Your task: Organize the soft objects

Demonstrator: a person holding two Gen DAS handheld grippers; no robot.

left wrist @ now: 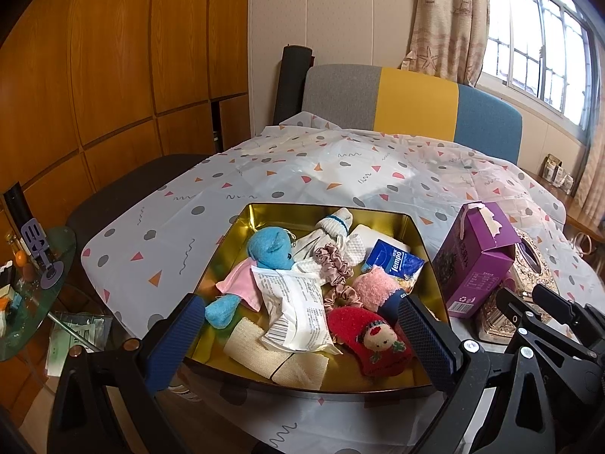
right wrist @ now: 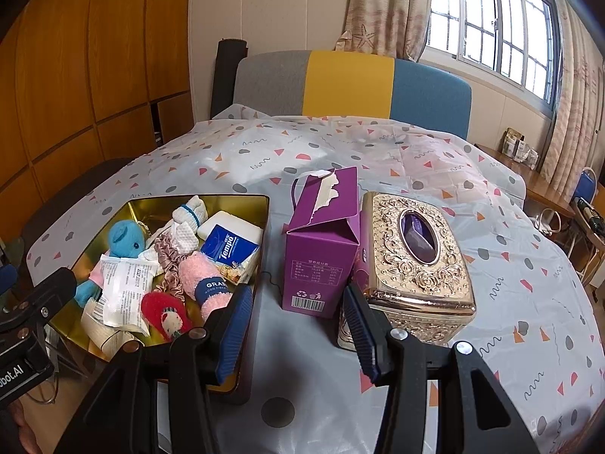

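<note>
Both the left gripper (left wrist: 298, 325) and right gripper (right wrist: 298, 325) hang wide open and empty, while the soft stuff already sits heaped in the gold metal tin (left wrist: 261, 213), so this fits either a load waiting to be sorted out or a finished tidy-up.

Gold tin (left wrist: 418, 238) heaped with socks (left wrist: 372, 340), plush (left wrist: 270, 247), scrunchies (left wrist: 334, 261)

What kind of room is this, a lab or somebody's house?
Most likely a home living or dining room: a table under a patterned cloth, a colour-block sofa behind it, curtains at a barred window, and wooden cupboards.
</note>
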